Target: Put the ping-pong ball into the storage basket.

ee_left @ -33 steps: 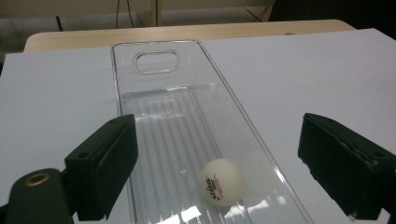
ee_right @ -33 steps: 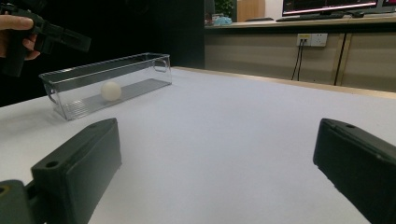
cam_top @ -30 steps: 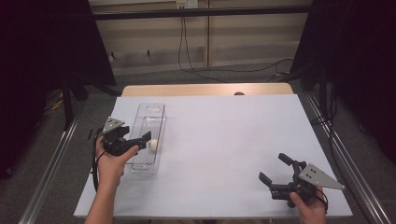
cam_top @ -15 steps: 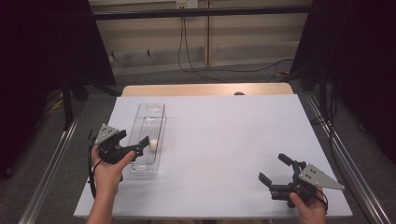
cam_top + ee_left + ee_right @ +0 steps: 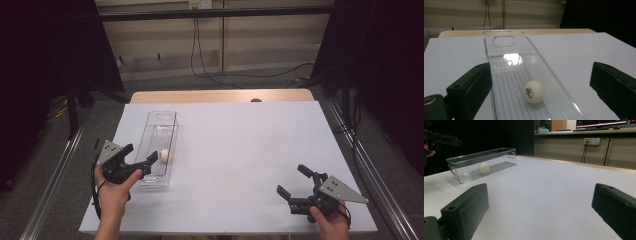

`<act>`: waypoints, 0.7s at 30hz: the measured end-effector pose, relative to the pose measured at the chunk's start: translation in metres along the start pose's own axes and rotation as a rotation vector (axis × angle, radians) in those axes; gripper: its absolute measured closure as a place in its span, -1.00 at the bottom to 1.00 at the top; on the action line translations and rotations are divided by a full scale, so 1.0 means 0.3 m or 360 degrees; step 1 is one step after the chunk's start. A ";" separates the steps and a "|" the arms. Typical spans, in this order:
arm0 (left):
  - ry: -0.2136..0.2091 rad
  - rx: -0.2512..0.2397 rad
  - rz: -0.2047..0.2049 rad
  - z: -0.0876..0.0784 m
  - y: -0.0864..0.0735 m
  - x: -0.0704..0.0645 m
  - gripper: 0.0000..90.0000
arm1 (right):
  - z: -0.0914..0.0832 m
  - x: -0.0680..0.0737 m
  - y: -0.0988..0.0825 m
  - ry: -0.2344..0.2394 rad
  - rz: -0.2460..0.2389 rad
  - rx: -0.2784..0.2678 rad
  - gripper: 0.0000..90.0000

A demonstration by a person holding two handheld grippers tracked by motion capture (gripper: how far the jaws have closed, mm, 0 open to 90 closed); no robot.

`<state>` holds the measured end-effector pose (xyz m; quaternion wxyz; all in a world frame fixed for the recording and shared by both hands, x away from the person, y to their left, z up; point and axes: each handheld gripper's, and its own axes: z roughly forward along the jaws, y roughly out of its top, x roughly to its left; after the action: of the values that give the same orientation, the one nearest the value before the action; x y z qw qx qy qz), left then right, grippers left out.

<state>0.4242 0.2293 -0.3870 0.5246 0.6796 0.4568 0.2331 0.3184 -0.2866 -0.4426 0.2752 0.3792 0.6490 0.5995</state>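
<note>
Now, from the high view, the left gripper [image 5: 142, 162] has drawn back toward the near end of the long clear plastic bin [image 5: 159, 145], jaws just opened, released; the small white ping-pong ball [image 5: 163, 155] lies inside. In the left gripper view the ball [image 5: 534, 91] shows red print. The right gripper [image 5: 539, 215] stands spread, empty, well apart from the bin.

White table surface [image 5: 240, 150] over a wooden top, tan edge [image 5: 220, 96] exposed at the far side. Grey floor all round, black cable [image 5: 210, 75] trailing across it from a wall socket [image 5: 197, 4]. Dark curtains [image 5: 50, 45] left and right. Metal rails [image 5: 55, 175] along both table sides. In the right gripper view, a counter with a monitor [image 5: 604, 123] and a socket [image 5: 592, 141].
</note>
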 end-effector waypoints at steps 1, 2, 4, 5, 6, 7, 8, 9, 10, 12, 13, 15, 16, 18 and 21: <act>-0.0002 -0.0004 -0.0006 -0.002 -0.004 -0.002 -0.90 | 0.000 0.000 0.000 0.0000 -0.0001 0.0000 -0.99; 0.0005 -0.0002 0.0000 -0.005 -0.007 -0.003 -0.90 | 0.000 -0.001 0.000 0.0001 -0.0006 0.0002 -0.99; -0.0004 -0.0010 0.0000 -0.011 -0.016 -0.005 -0.90 | 0.000 0.000 0.000 0.0001 -0.0003 0.0000 -0.99; 0.0007 -0.0011 0.0008 -0.014 -0.020 -0.005 -0.90 | 0.000 0.000 0.000 0.0001 -0.0004 0.0001 -0.99; 0.0002 -0.0020 0.0008 -0.018 -0.024 -0.006 -0.90 | 0.000 0.000 0.000 0.0005 -0.0003 0.0006 -0.99; 0.0007 -0.0021 0.0007 -0.020 -0.027 -0.006 -0.90 | 0.000 0.000 0.000 0.0007 0.0000 0.0007 -0.99; 0.0008 -0.0027 0.0008 -0.023 -0.030 -0.006 -0.90 | 0.000 -0.001 -0.001 0.0010 0.0000 0.0007 -0.99; 0.0008 -0.0029 0.0011 -0.026 -0.034 -0.007 -0.90 | 0.000 -0.001 -0.001 0.0010 -0.0005 0.0008 -0.99; 0.0014 -0.0028 0.0015 -0.028 -0.037 -0.006 -0.90 | 0.000 -0.001 0.000 0.0012 -0.0006 0.0007 -0.99; 0.0007 -0.0034 0.0006 -0.031 -0.043 -0.005 -0.90 | 0.000 0.000 0.000 0.0012 -0.0002 0.0010 -0.99; 0.0018 -0.0038 0.0008 -0.034 -0.046 -0.005 -0.90 | 0.001 0.000 0.000 0.0017 0.0000 0.0009 -0.99; 0.0018 -0.0031 0.0018 -0.040 -0.053 -0.004 -0.90 | 0.001 0.000 0.000 0.0009 -0.0005 0.0009 -0.99; 0.0024 -0.0038 0.0009 -0.041 -0.057 -0.006 -0.90 | 0.000 0.000 0.000 0.0008 -0.0006 0.0009 -0.99; 0.0006 -0.0029 0.0023 -0.045 -0.065 -0.004 -0.90 | 0.000 0.000 0.000 0.0009 -0.0002 0.0010 -0.99; 0.0009 -0.0033 0.0010 -0.048 -0.080 -0.006 -0.90 | 0.000 0.000 0.000 0.0008 -0.0008 0.0008 -0.99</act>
<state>0.4028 0.2358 -0.4040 0.5297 0.6749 0.4536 0.2413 0.3185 -0.2866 -0.4425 0.2740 0.3767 0.6520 0.5983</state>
